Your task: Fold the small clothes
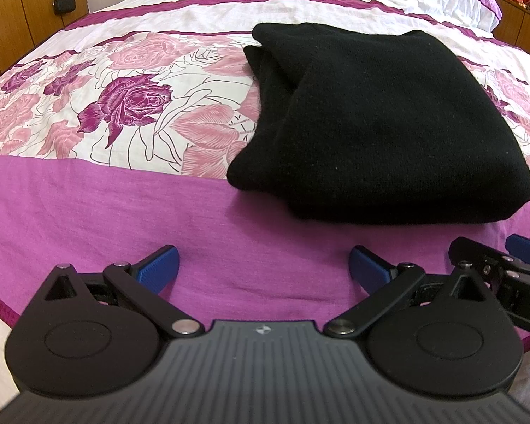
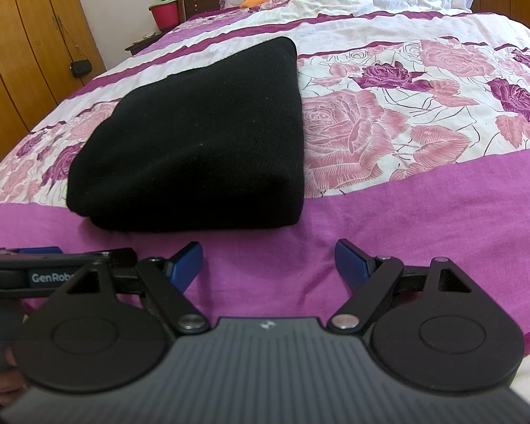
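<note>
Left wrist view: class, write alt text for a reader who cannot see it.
A folded black garment lies on a pink and white floral bedspread. Nearer the camera, the left hand-held gripper hovers open and empty over the plain pink band, and the right hand-held gripper juts in at the right edge.

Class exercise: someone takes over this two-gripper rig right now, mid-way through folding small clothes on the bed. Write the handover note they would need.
Left gripper: open, empty, low over the plain purple band of the bedspread, short of the garment.
Right gripper: open, empty, level beside the left one.
Black knit garment: lies on the bedspread just ahead of both grippers, already folded into a thick rectangular stack; neither gripper touches it.
Done: this piece looks folded, with layered edges showing on its left side.
Left: perhaps tidy those uneven left layers. No other clothes to fold show in either view.
</note>
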`<state>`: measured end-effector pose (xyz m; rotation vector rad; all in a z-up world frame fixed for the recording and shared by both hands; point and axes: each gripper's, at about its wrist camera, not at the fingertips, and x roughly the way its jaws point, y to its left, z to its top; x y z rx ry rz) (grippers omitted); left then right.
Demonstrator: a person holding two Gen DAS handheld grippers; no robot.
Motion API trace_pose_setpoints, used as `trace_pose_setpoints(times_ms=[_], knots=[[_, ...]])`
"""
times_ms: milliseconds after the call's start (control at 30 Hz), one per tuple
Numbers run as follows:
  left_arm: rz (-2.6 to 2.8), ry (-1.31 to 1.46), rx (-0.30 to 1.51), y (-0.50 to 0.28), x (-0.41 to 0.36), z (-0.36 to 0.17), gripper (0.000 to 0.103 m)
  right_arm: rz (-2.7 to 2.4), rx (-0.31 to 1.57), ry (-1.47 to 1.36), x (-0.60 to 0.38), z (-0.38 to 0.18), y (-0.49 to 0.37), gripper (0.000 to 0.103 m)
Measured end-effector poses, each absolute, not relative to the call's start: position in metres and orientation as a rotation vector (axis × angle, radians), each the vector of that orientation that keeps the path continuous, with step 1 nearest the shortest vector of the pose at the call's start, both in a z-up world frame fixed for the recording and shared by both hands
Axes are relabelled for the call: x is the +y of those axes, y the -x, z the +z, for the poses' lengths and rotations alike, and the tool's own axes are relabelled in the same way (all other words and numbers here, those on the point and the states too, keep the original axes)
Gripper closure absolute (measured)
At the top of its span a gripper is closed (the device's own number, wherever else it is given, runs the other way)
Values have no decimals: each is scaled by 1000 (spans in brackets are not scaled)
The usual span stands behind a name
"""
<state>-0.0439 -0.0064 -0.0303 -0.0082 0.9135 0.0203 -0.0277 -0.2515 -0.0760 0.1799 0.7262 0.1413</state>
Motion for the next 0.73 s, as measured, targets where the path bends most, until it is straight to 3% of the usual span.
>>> trace_pose_setpoints(times_ms=[733], knots=[[13,5,915,45,-6,-30,0,142,732,-184,-252,-77,30,20]])
